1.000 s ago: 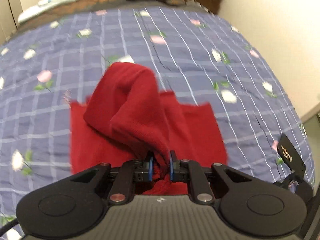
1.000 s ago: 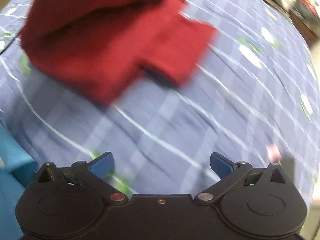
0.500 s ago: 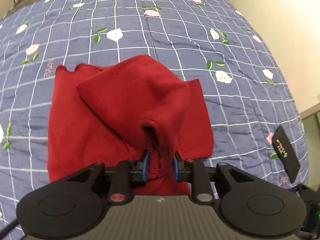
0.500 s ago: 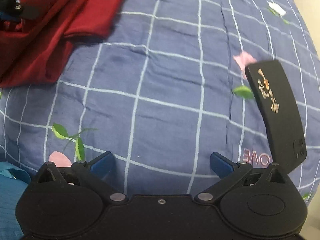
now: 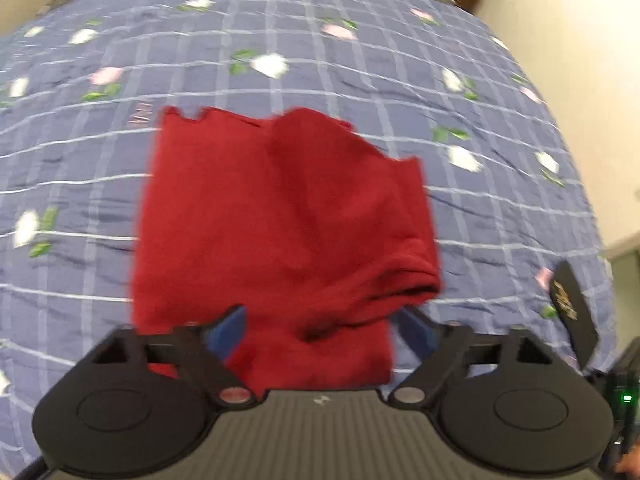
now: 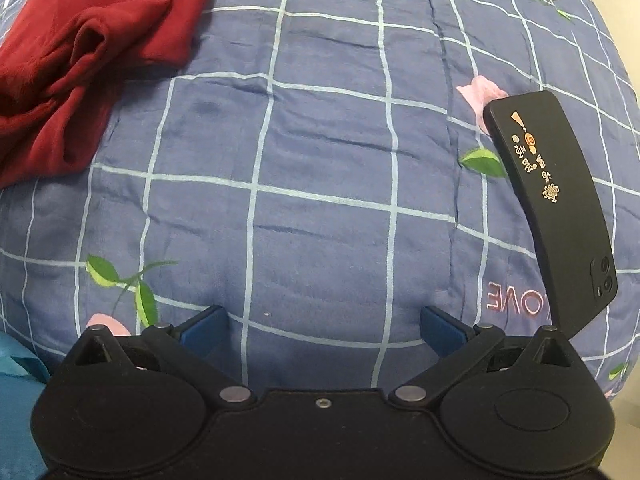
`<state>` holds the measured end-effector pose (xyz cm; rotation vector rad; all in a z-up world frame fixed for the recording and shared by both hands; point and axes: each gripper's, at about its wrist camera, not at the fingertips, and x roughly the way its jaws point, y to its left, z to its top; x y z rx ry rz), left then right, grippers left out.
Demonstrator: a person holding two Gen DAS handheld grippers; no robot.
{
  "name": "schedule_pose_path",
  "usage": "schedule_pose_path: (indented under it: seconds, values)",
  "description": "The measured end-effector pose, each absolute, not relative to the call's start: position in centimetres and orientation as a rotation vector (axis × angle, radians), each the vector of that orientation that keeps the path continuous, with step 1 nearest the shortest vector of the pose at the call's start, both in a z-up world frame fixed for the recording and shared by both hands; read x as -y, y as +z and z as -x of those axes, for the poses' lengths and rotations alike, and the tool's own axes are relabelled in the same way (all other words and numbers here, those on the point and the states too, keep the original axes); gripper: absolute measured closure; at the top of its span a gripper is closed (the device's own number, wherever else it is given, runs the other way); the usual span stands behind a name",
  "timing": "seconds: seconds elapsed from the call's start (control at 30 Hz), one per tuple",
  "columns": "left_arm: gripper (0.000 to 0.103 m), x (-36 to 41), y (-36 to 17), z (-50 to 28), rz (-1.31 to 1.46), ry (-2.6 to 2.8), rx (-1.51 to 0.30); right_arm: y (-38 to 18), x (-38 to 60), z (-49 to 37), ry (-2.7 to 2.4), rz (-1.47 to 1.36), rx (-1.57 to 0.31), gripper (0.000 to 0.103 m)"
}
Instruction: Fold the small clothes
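Now the left gripper point(image 5: 320, 326) has let go: half a second ago its jaws pinched a raised fold of the red garment point(image 5: 280, 216); at present they stand spread wide, with the cloth lying slack between and beyond them on the blue checked quilt point(image 5: 360, 52). The fold has dropped onto the garment's body, so one fold step looks complete, though a bunched roll remains along its right edge. The right gripper point(image 6: 322, 330) is likewise spread, empty, low over bare quilt, well apart from the garment, whose corner shows upper left in its view. A black phone point(image 6: 556, 208) lies near its right finger. The left view is motion-blurred; probably the garment's near hem is hidden under the gripper body. A teal cloth point(image 6: 16, 392) is cut off at the frame edge.
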<state>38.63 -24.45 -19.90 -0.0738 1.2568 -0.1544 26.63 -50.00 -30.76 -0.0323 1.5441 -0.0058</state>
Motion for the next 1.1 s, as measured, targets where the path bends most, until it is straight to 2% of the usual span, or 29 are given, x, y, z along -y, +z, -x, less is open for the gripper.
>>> schedule_pose_path:
  seconds: [0.2, 0.47, 0.67, 0.83, 0.9, 1.1]
  values:
    - [0.005, 19.7, -19.4, -38.1, 0.157, 0.018, -1.232, -28.8, 49.1, -28.8, -0.021, -0.011, -1.470, 0.000]
    - [0.005, 15.5, -19.4, -37.3, 0.182, 0.206, -1.284, -24.1, 45.1, -35.3, 0.095, -0.148, -1.265, 0.000]
    - [0.003, 14.2, -18.3, -36.7, 0.236, 0.264, -1.320, -24.7, 43.1, -41.7, 0.174, -0.299, -1.243, 0.001]
    - [0.001, 13.6, -18.6, -36.8, 0.317, 0.285, -1.313, -26.0, 41.9, -45.1, 0.215, -0.299, -1.276, 0.014]
    - [0.001, 13.5, -19.3, -37.1, 0.344, 0.295, -1.320, -26.4, 42.0, -45.9, 0.206, -0.290, -1.293, 0.028]
    - [0.001, 13.2, -19.9, -37.0, 0.407, 0.336, -1.335, -27.7, 42.4, -46.3, 0.193, -0.301, -1.309, 0.037]
